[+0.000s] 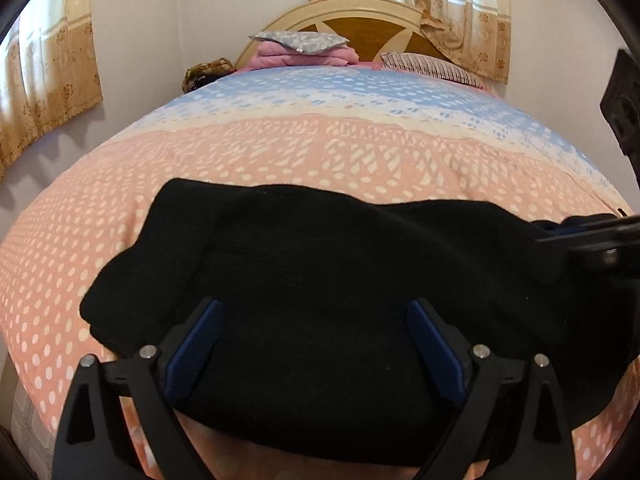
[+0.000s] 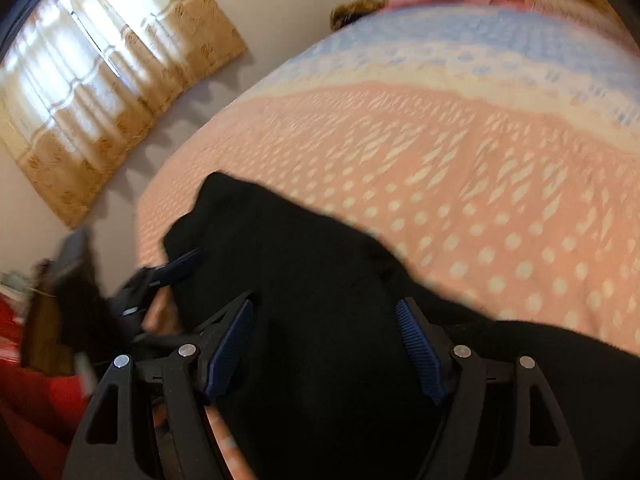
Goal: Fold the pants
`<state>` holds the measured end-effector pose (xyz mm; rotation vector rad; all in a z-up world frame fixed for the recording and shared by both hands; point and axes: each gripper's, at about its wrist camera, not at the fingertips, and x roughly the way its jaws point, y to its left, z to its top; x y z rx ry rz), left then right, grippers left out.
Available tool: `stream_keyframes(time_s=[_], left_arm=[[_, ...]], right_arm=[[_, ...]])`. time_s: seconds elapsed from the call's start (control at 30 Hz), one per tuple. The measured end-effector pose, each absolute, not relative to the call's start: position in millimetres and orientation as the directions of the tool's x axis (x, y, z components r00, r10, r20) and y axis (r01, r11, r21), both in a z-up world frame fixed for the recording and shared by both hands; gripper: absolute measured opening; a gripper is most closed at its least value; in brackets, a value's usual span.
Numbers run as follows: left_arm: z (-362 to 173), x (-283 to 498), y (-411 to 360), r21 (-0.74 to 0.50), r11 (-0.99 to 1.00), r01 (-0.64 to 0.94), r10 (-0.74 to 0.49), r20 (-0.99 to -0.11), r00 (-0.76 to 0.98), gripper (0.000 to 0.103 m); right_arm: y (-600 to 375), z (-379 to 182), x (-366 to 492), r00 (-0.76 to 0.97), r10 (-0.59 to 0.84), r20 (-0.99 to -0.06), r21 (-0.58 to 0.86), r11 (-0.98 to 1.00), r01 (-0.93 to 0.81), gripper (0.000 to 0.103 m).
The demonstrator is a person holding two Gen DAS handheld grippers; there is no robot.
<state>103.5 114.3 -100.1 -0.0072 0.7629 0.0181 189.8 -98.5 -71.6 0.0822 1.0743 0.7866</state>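
Right gripper (image 2: 324,312) spread wide over black pants (image 2: 320,272) on dotted bedspread (image 2: 500,168); left gripper (image 2: 176,266) alongside.

Left gripper (image 1: 314,342): jaws spread wide, blue pads (image 1: 195,350) facing inward, both fingers low over the black pants (image 1: 320,272), nothing pinched between them. Right gripper (image 2: 324,344): jaws likewise parted, ribbed blue pads (image 2: 420,350) over the same pants, on their right part; view motion-blurred. In the left view, the right gripper sits at the pants' right edge, close beside the left.
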Motion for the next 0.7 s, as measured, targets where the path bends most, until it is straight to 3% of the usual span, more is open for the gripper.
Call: stream_keyframes(time_s=[0.1,0.27,0.47,0.57,0.7], left_arm=[[-101,101,110,0.018,1.0,-0.022,0.028,-0.687,0.726,0.098],[-101,102,111,0.011,1.0,-0.018,0.021,-0.691,0.722,0.099],[-102,105,111,0.011,1.0,-0.015,0.019,-0.692,0.721,0.101],[-102,104,112,0.012,1.0,-0.014,0.018,-0.692,0.722,0.101],[-102,104,112,0.009,1.0,-0.013,0.016,-0.693,0.721,0.101]], right_arm=[[-95,-74,197,0.137,0.638,-0.757,0.492,0.696,-0.522,0.075],[-79,-100,232,-0.014,0.772,-0.636,0.715,0.582,-0.387,0.076],[-70,-102,243,-0.013,0.803,-0.596,0.763,0.561,-0.32,0.082],[-104,-94,255,0.109,0.869,-0.483,0.842,0.495,-0.213,0.082],[-127,-89,258,0.135,0.866,-0.481,0.842,0.499,-0.204,0.082]])
